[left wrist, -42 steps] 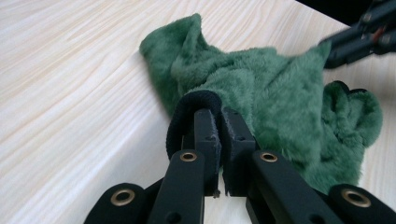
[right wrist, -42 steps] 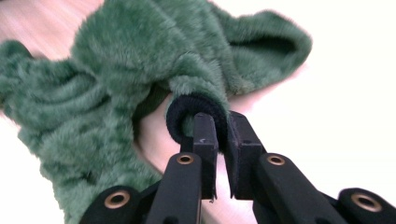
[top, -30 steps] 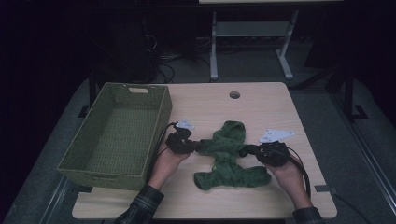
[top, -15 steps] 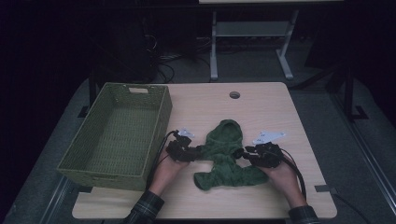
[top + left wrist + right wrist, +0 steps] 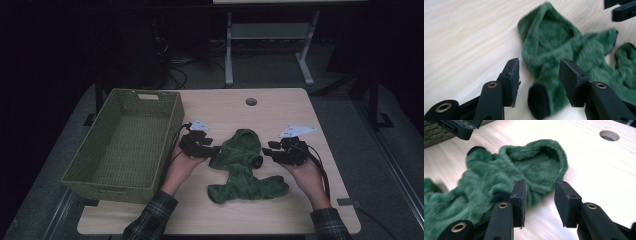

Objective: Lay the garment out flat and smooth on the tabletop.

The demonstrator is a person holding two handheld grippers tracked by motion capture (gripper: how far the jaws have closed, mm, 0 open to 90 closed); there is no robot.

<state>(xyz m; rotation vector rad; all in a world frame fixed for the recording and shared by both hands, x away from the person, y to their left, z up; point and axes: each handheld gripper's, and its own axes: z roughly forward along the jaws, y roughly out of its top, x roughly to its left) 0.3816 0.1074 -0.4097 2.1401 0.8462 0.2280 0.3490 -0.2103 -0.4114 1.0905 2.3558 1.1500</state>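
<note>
Left gripper (image 5: pixel 537 83): jaws apart and just been opening; a black-cuffed sleeve end of the garment lies between the pads, not pressed.
Right gripper (image 5: pixel 539 203): jaws apart, likewise just been opening; the other black cuff sits at about 9 o'clock of its near pad, unclamped.
Task item: small dark-green fleecy hooded garment (image 5: pixel 243 167), lying flat on the pale wooden table (image 5: pixel 280 112) between the two grippers (both about equally near).
Key relation: sleeves run 9-to-3 o'clock across the high view, one cuff at each gripper; body's long axis runs 12-to-6, hood at 12.
Texture: plush pile, limp, bunched at the hem; should slump when lifted.
Farther: empty olive woven rectangular basket (image 5: pixel 80 172) at 9 o'clock, just beside the left hand (image 5: pixel 182 170).
</note>
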